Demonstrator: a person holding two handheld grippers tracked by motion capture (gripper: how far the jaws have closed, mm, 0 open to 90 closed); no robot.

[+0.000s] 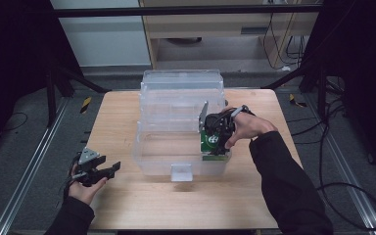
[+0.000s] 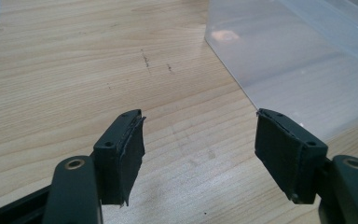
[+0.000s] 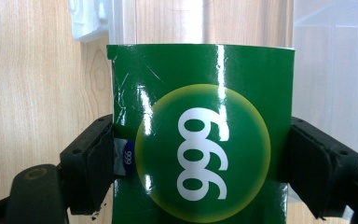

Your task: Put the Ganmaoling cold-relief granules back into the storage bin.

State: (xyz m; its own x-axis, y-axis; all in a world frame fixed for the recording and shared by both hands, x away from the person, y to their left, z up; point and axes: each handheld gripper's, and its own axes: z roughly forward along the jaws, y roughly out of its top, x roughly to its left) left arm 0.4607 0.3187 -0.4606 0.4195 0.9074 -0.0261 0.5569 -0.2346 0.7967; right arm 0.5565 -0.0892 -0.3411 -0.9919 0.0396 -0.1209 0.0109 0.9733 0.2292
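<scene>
Over on the left, the left gripper (image 1: 108,170) sits low by the near left corner of the light wooden table (image 1: 117,117), held in the person's left hand (image 1: 84,188). Its jaws are spread wide with nothing between them; in the left gripper view (image 2: 198,149) there is just bare wood grain in the gap, and the corner of the clear plastic storage box (image 2: 298,60) lies ahead and to the right, apart from the pads.

Moving across, that box (image 1: 154,154) stands open mid-table, its lid tipped up behind it.

Now to the right: the right gripper (image 1: 215,142) hangs over the box's near right corner, pointing down. Its jaws are set wide and clamped on the green glossy cardboard packet with the white "999" in a yellow-rimmed circle (image 3: 200,135). In the right gripper view (image 3: 200,168) the packet sits square between the pads, one pad pressing on each side edge, its top well beyond the jaw tips. From above, the packet (image 1: 209,139) is inside the box at that corner.
</scene>
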